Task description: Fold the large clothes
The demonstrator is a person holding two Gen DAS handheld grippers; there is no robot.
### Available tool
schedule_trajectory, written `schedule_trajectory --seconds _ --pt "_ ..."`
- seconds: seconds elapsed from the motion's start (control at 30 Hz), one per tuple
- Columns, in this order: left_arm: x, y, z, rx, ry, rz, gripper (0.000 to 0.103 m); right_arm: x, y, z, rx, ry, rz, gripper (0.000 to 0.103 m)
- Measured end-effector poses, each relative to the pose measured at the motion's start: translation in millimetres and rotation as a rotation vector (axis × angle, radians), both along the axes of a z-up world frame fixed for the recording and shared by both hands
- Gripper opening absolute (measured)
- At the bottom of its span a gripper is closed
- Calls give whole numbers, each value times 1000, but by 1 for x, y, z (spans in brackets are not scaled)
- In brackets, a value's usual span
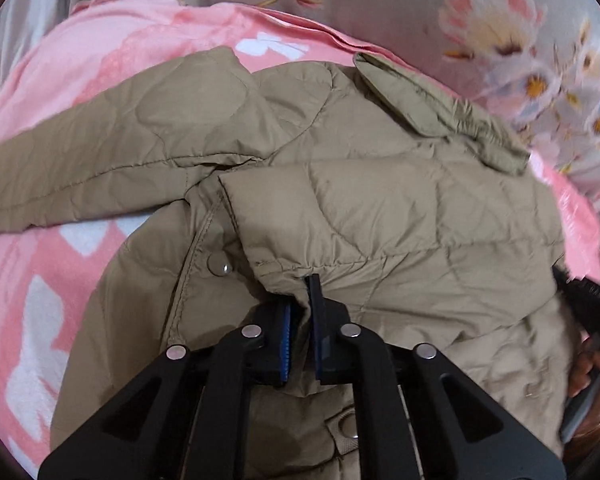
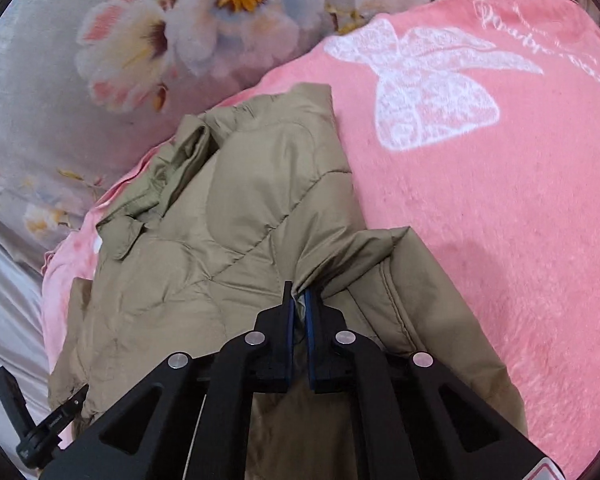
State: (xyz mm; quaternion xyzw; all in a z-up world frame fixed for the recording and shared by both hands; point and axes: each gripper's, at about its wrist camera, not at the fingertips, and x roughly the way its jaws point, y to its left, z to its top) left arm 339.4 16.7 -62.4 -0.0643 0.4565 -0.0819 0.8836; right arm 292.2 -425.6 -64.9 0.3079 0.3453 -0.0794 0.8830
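A tan quilted jacket [image 1: 360,208] lies on a pink blanket [image 1: 80,80], one sleeve [image 1: 80,160] stretched out to the left. My left gripper [image 1: 302,300] is shut on a fold of the jacket's padded fabric beside a metal snap [image 1: 222,266]. In the right wrist view the same jacket [image 2: 228,232] lies bunched, its collar toward the upper left. My right gripper [image 2: 298,300] is shut on a pinched edge of the jacket fabric. The other gripper shows as a black shape at the right edge [image 1: 592,312] of the left wrist view, with a person's hand [image 1: 584,376] below it.
The pink blanket [image 2: 480,200] with a white bow print [image 2: 424,88] covers the bed. A grey floral quilt [image 2: 120,60] lies behind it, and shiny pale fabric [image 2: 4,320] sits at the left edge. The black end of the other gripper [image 2: 24,420] shows at the lower left.
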Motion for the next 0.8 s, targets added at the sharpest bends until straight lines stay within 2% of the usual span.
schedule_trajectory --seconds 0.07,0.13,0.2,0.23,0.3,0.37,0.5,0.63,0.8 --pt "-3 -4 4 50 -8 -5 13 0 2 3 -26 21 -6 4" --pt "-9 -2 12 74 -28 2 30 -9 6 11 -64 26 -23 14" --pt "-20 9 25 101 -70 36 47 -23 11 21 -125 23 -45 18" --pt "-26 17 34 112 -104 59 53 -34 17 30 -188 10 -58 19" --pt "-34 25 53 128 -159 90 53 -47 26 44 -270 -30 -60 19" --pt "-36 23 73 109 -197 87 53 -50 40 58 -295 -79 -8 19" --pt "-29 -21 97 43 -202 -2 53 -28 84 73 -328 -114 135 18" --pt "-22 -74 81 93 -170 -56 53 2 127 61 -404 -60 231 18" --pt "-12 -100 32 154 -77 -43 53 15 141 29 -422 25 267 17"
